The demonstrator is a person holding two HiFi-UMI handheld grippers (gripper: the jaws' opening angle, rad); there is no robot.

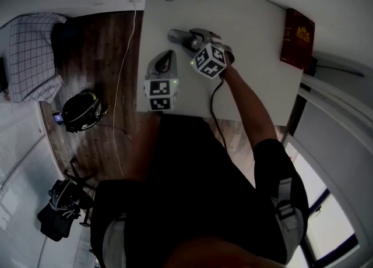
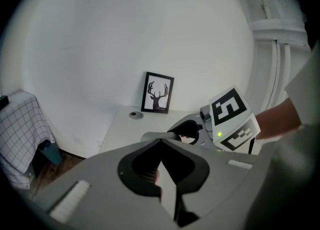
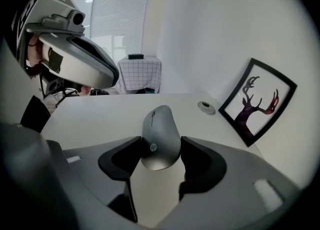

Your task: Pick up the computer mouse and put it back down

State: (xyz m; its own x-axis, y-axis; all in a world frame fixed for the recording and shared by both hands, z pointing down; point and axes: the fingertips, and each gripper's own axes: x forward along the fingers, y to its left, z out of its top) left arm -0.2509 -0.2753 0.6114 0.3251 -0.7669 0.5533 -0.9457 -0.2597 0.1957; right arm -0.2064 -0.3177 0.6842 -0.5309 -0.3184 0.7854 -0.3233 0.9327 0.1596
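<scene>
1. At the far left stood a bed (image 1: 32, 57) with a checked cover. Between it and the counter (image 1: 250, 34) lay wooden floor (image 1: 111, 45), with a white cable (image 1: 125, 74) trailing across it.
2. My left tongs (image 2: 160, 141) sat by the counter's near left edge, jaws together and empty. I judged them parked there to stay out of the other hand's way.
3. Just to their right, my right tongs (image 3: 156, 151) angled down over the computer mouse (image 3: 160, 136) in mid-counter. Their pads were clamped on its two flanks with no gap showing, probably because its waist gave the firmest purchase. I couldn't tell whether it had left the surface.
4. The counter was white, smooth and bare around the mouse. A grommet (image 3: 206, 107) and a framed deer picture (image 3: 257, 101) stood at its far edge, and a red book (image 1: 298, 38) lay at its right.
5. The wall (image 2: 125, 34) was plain white.
</scene>
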